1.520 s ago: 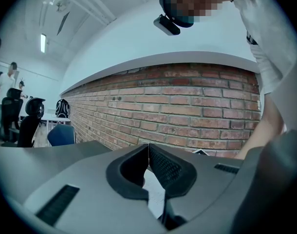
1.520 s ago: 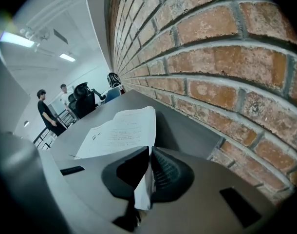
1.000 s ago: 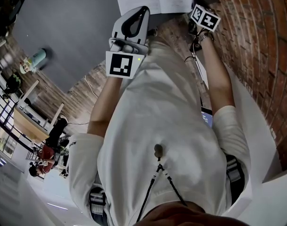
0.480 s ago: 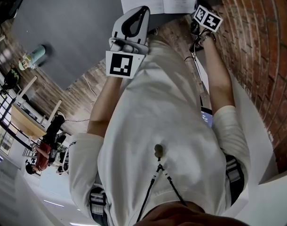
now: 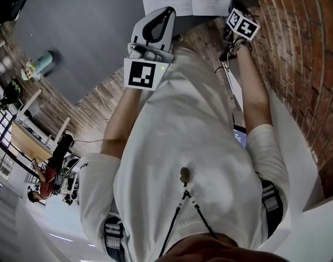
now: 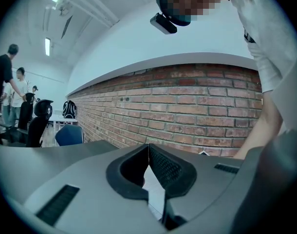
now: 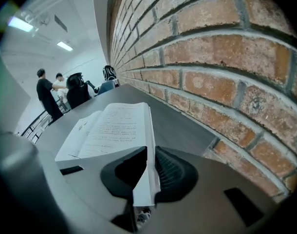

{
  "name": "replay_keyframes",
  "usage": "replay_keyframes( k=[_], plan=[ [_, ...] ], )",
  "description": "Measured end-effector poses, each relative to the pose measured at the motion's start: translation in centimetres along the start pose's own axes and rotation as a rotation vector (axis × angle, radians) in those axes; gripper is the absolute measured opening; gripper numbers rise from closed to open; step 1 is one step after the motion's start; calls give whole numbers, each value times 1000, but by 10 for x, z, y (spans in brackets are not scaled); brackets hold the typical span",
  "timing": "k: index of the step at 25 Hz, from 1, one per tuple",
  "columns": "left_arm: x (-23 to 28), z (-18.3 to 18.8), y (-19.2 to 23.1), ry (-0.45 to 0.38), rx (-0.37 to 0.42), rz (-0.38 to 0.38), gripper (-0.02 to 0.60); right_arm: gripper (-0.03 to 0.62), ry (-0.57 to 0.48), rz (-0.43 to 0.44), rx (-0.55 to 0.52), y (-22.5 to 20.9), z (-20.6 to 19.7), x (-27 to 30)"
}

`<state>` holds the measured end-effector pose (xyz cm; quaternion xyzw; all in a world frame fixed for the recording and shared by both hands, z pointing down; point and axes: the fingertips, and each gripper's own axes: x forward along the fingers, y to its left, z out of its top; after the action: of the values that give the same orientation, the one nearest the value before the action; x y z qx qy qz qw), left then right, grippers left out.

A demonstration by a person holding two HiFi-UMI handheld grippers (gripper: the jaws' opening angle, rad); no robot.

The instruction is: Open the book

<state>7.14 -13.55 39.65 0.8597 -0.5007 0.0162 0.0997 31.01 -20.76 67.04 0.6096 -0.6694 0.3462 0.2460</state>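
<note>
Book (image 7: pixel 114 130) held by right gripper (image 7: pixel 148 152), jaws just opening, unseen overhead; left gripper (image 6: pixel 148 147) closed.

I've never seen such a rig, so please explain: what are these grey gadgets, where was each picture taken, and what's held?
No robot here: a person in a white shirt holds a grey two-jaw hand gripper in each hand. One picture comes from a camera on the person's head, looking down; the other two from cameras on the grippers, looking along their jaws. An open white-paged book lies on the dark grey table beside a red brick wall. The right gripper has the book's right-hand block of pages between its jaws; they have just been opening, though the pads look to touch it. On the left gripper the tips meet; something white shows behind them, gripped or not I cannot tell.
</note>
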Motion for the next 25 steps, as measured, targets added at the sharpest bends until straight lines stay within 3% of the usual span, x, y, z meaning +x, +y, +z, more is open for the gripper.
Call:
replay_keyframes(
  k=[8, 18, 25],
  plan=[
    [-21, 2, 6, -6, -9, -5, 23, 57, -85, 70, 34, 35, 9, -31],
    [-45, 9, 2, -34, 4, -48, 23, 35, -206, 268, 17, 115, 29, -98],
    [-69, 15, -3, -63, 4, -58, 23, 35, -345, 473, -51, 187, 59, -177]
  ],
)
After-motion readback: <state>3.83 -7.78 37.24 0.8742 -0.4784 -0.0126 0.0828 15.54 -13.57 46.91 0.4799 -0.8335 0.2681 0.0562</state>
